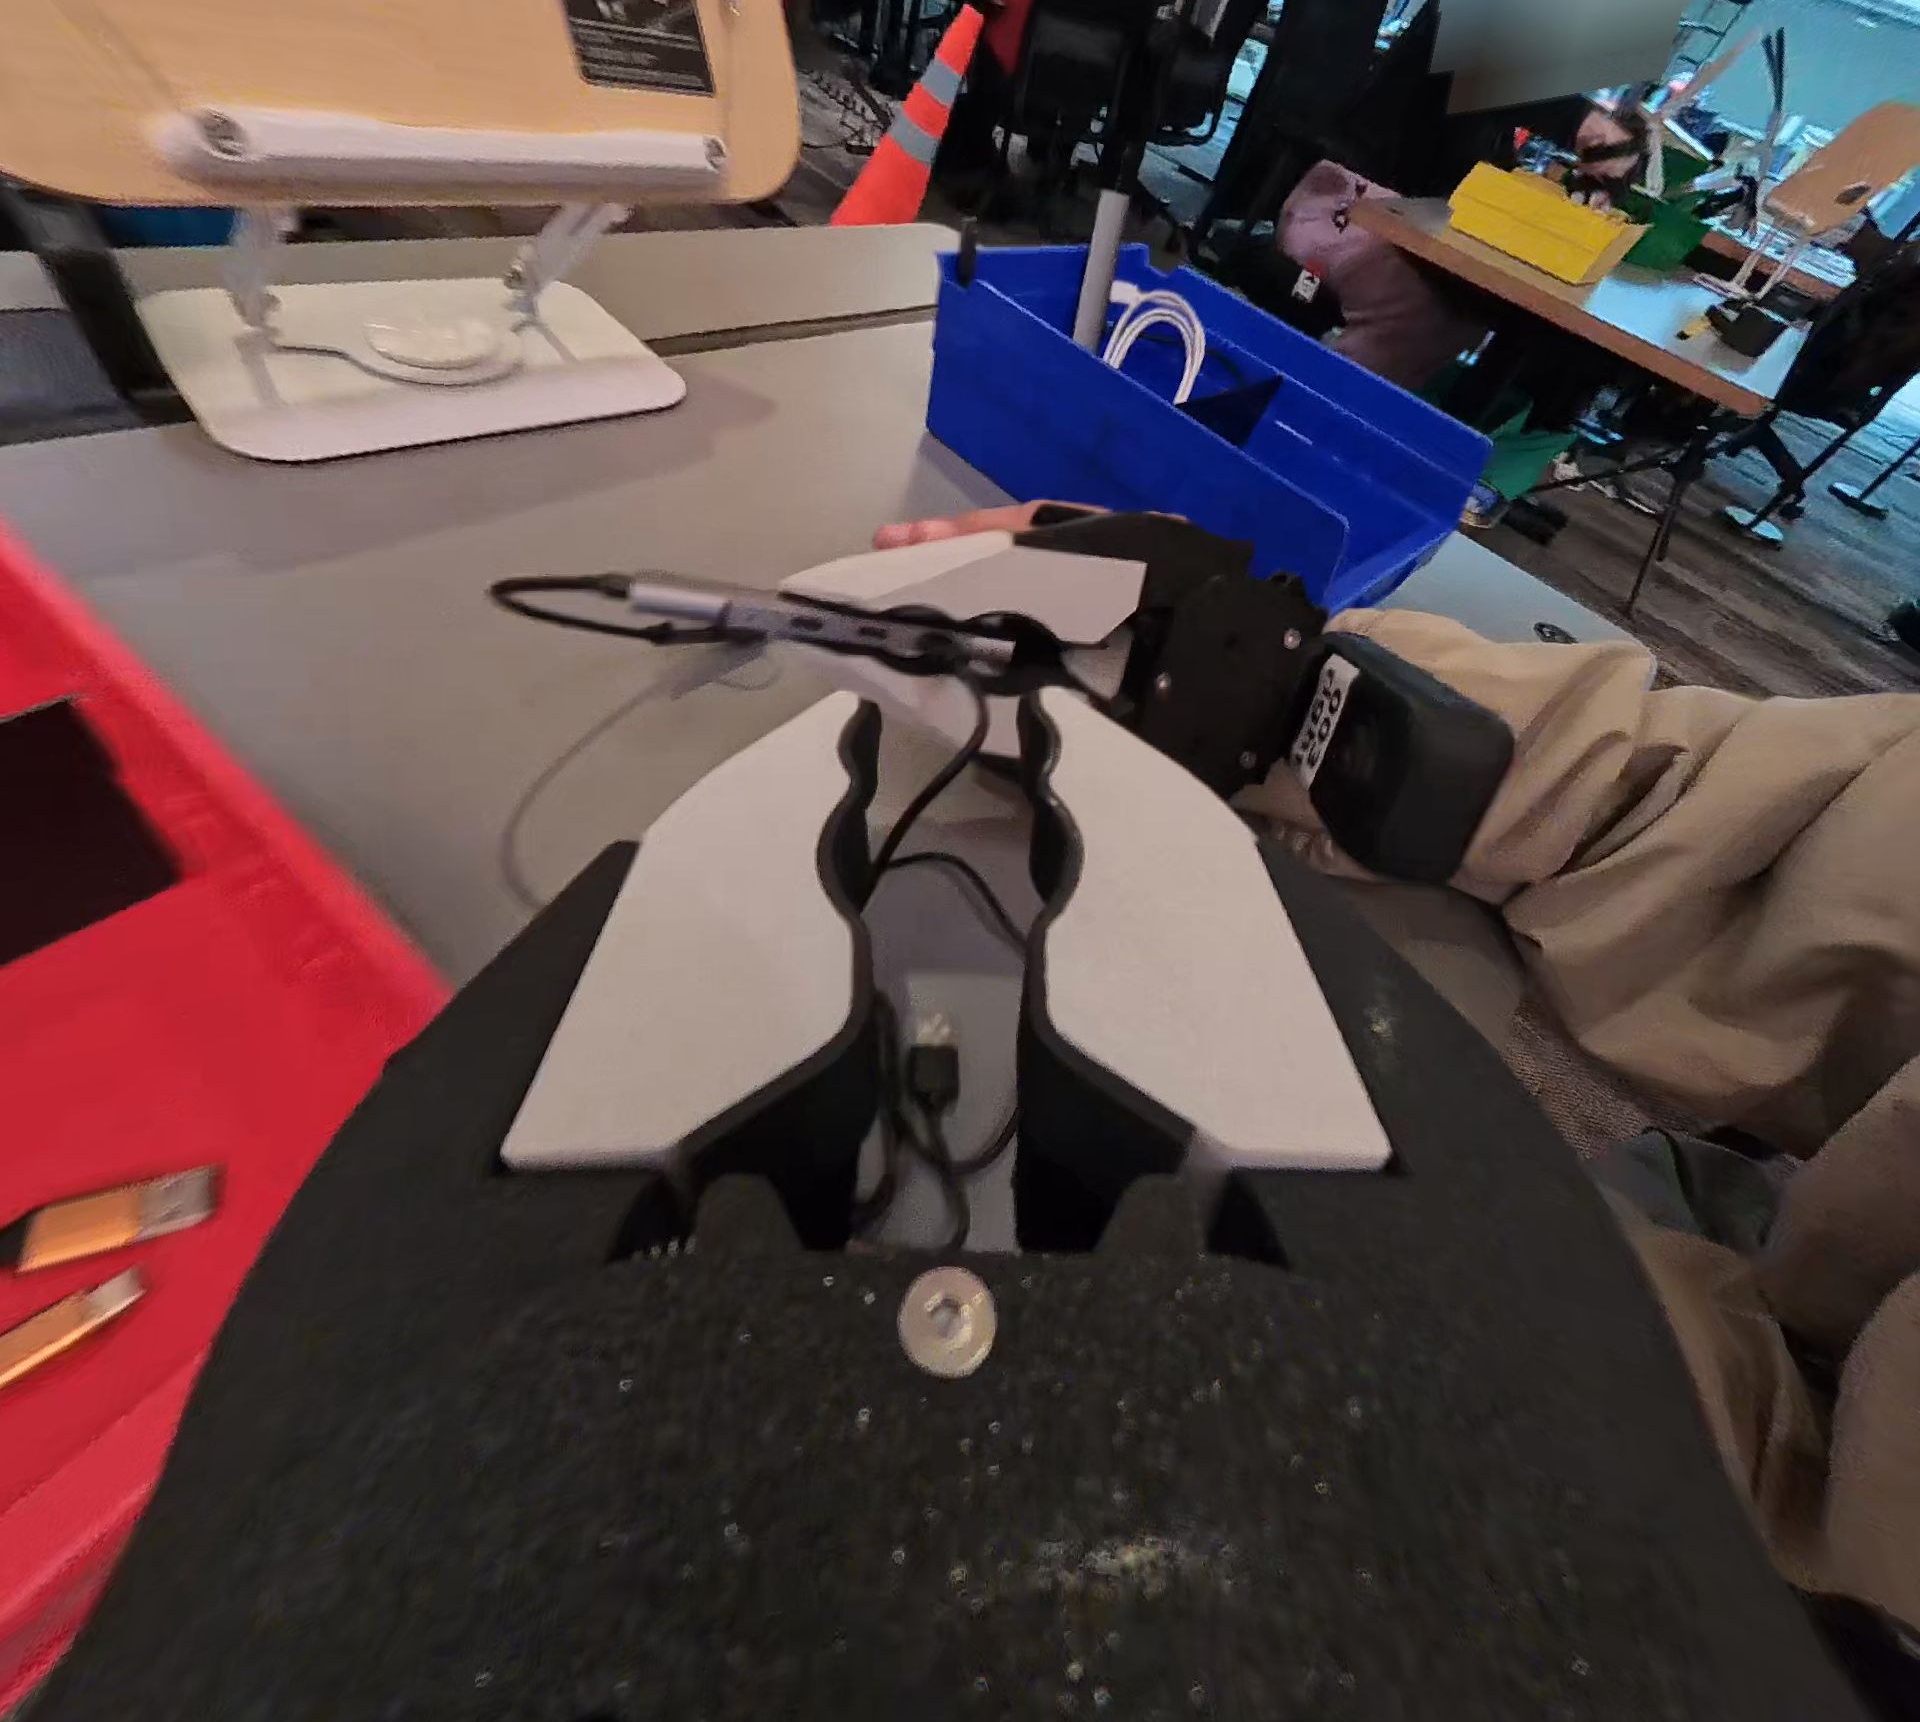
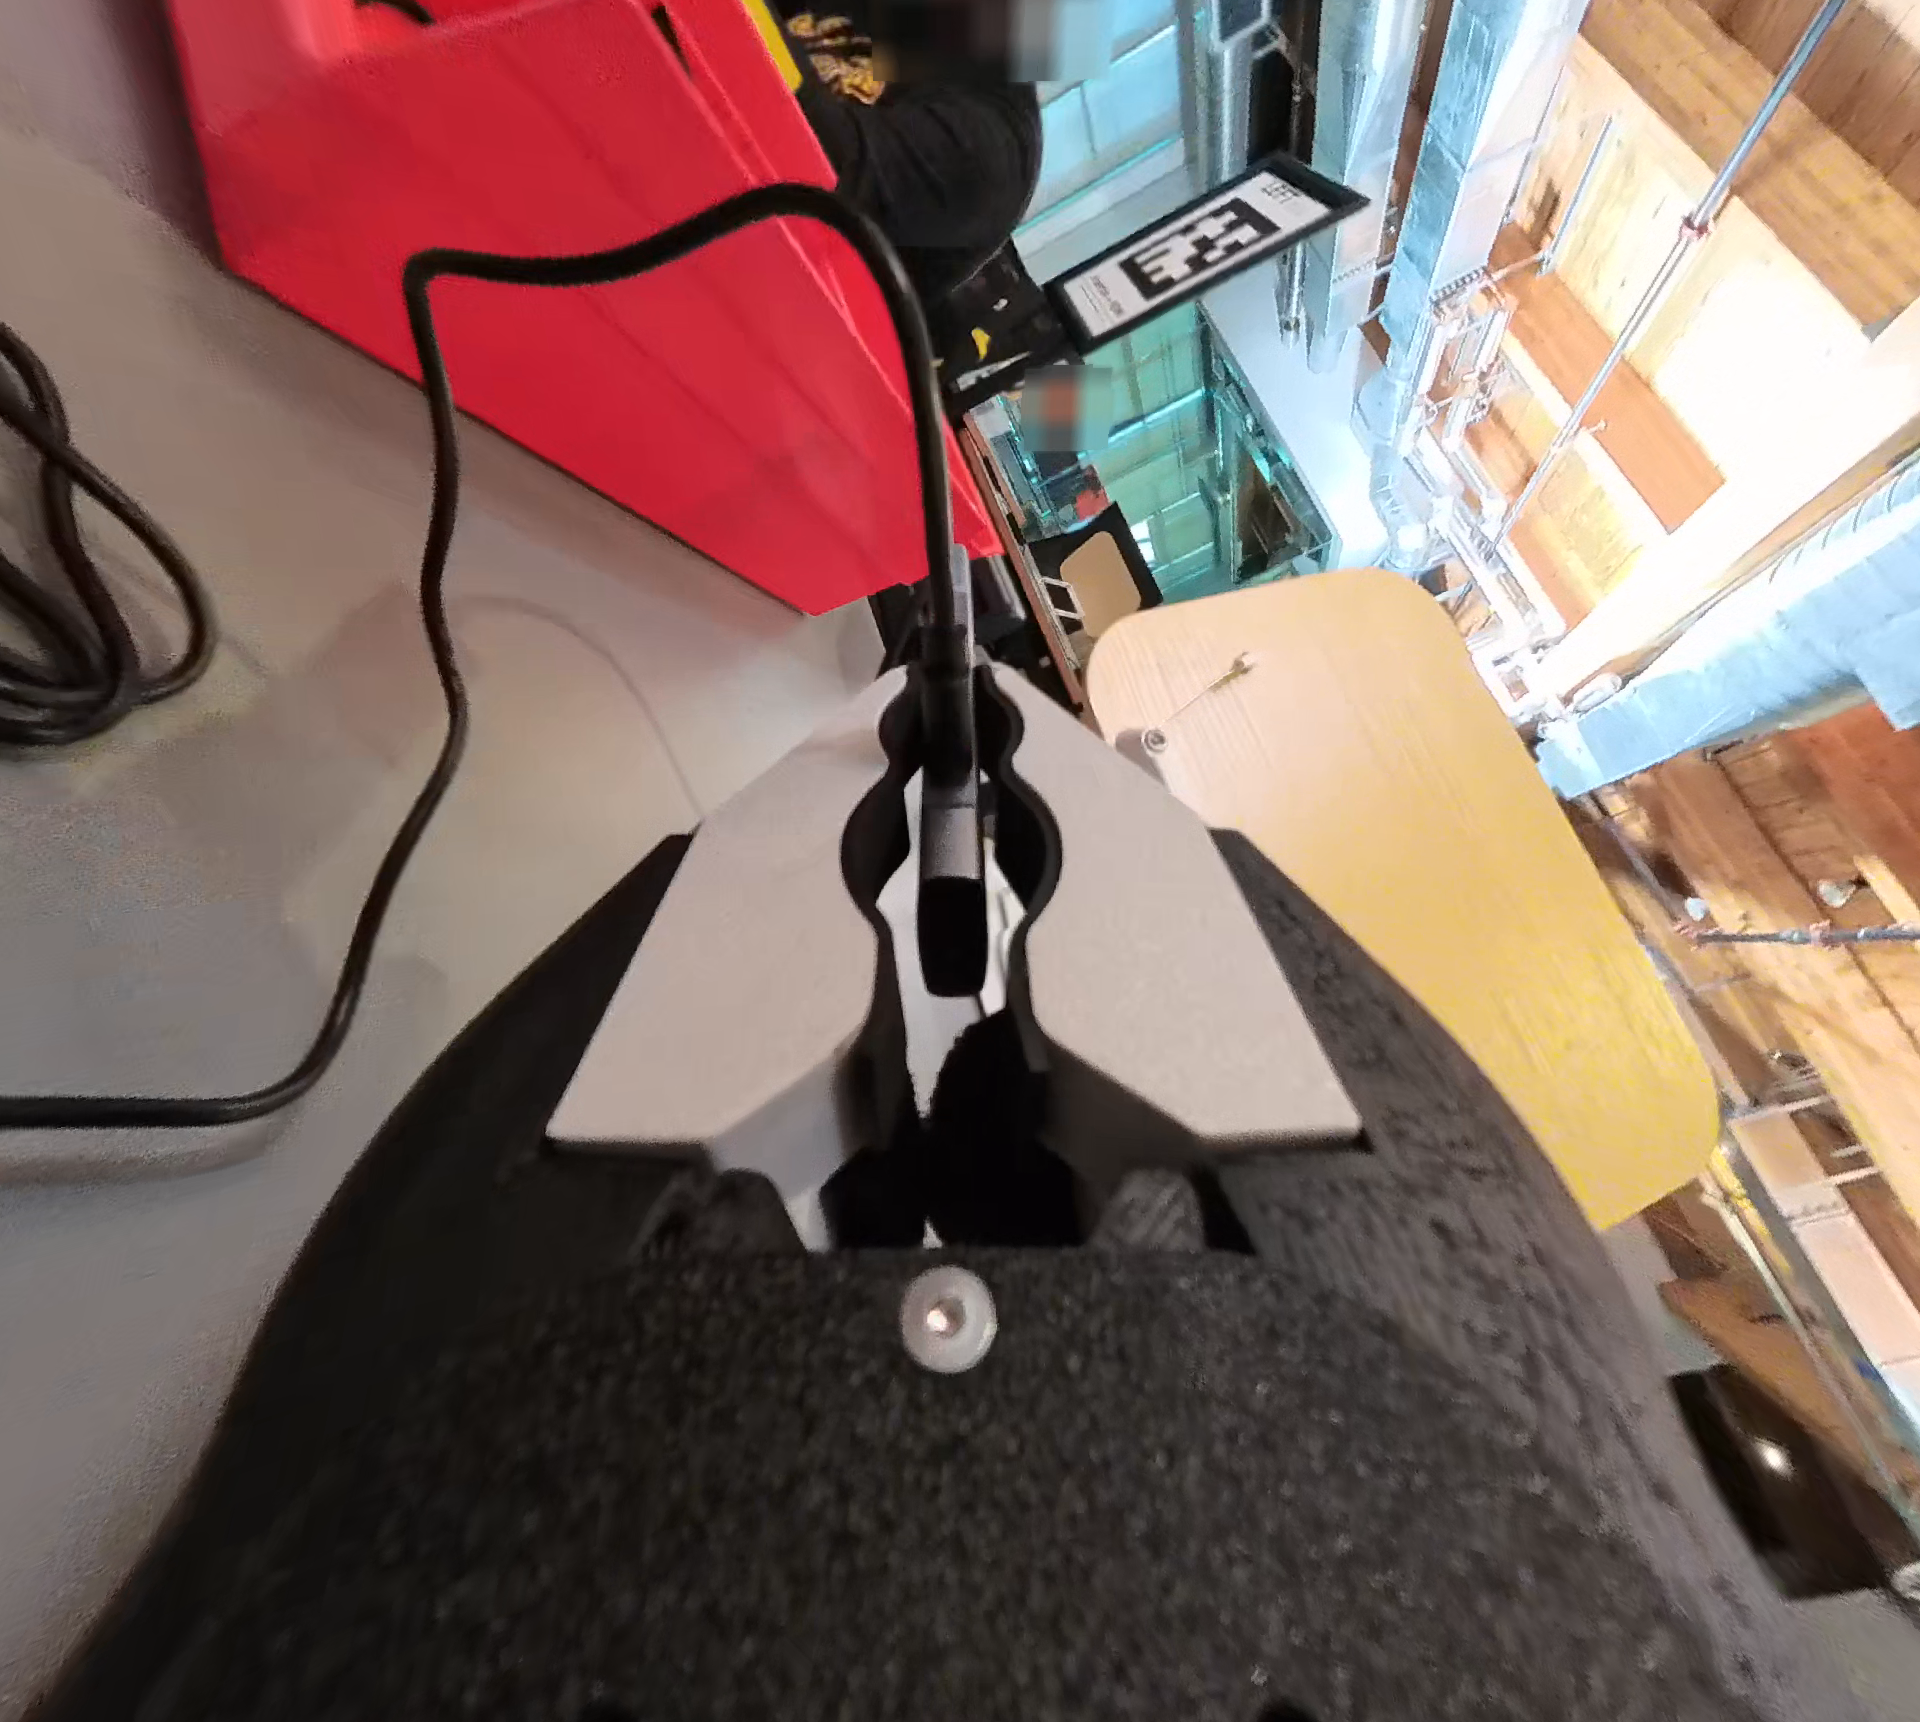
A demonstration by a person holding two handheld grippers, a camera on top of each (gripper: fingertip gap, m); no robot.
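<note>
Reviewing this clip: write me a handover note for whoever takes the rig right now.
Right gripper: shut on the grey hub, held above the table; its black cable trails down to the table.
Left gripper: open, empty, a black cable between its fingers, plug below.
Red bin to the left holds two USB sticks; blue bin behind.
Done or left: cannot tell, no task stated.

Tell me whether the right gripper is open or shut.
Shut. In the right wrist view the right gripper has its fingers closed on a slim grey hub, whose black cable loops away over the table.
</note>
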